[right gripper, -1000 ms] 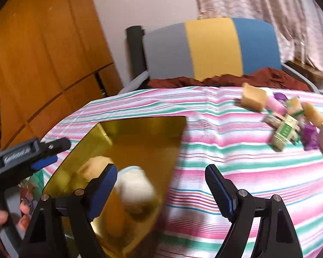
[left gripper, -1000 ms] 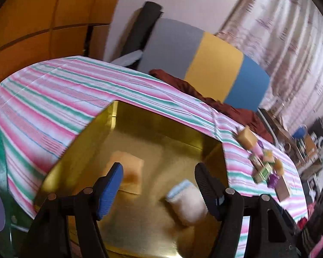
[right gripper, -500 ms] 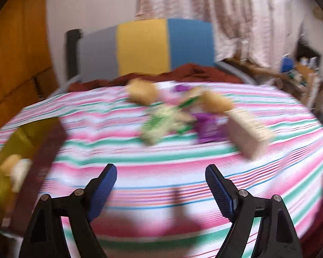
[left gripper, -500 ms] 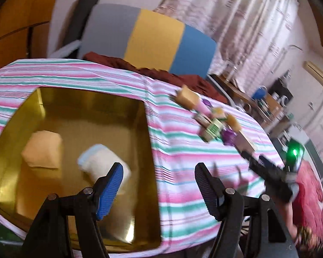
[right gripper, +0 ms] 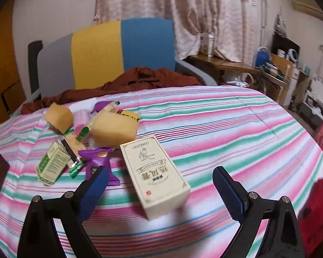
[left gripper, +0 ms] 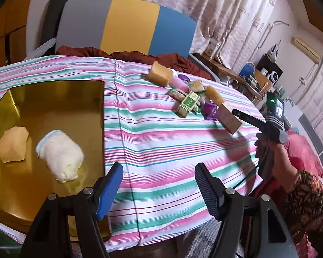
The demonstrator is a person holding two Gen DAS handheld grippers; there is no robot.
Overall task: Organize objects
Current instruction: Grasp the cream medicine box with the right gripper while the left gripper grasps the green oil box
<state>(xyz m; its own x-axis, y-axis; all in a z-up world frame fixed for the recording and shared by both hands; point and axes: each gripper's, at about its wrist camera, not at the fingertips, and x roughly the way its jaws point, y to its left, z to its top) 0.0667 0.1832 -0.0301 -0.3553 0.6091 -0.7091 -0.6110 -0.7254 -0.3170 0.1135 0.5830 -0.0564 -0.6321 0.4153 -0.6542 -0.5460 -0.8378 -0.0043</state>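
Your right gripper (right gripper: 159, 191) hangs over the striped tablecloth (right gripper: 226, 133) with its jaws opening and nothing pinched. The cream carton (right gripper: 155, 174) lies flat between them but lower, its near end just ahead of the pads. This looks like the next pick for the gold tray (left gripper: 53, 94). Close across the carton's short sides, not its length, and come down square so both pads land on flat card together. It is probably light and thin-walled, so squeeze only until it stops sliding. Lift straight up before swinging toward the tray, since the purple wrapper (right gripper: 97, 159) lies close beside its left edge and could drag along.

Your left gripper (left gripper: 157, 185) is spread and empty, poised above the cloth just right of the tray's edge. In the tray sit a white cloth roll (left gripper: 62, 154) and a pale sponge (left gripper: 11, 144), with bare floor beyond them for the carton.

Farther off, the pile holds a green-and-white box (right gripper: 51, 163), a yellow sponge block (right gripper: 114, 129) and a tan block (right gripper: 58, 116).

The right-wrist view is smeared, so the carton's print and the smaller packets are hard to read. From that view only a dark corner of the tray shows at the left border. The things under the yellow block are overlapped and cannot be told apart.
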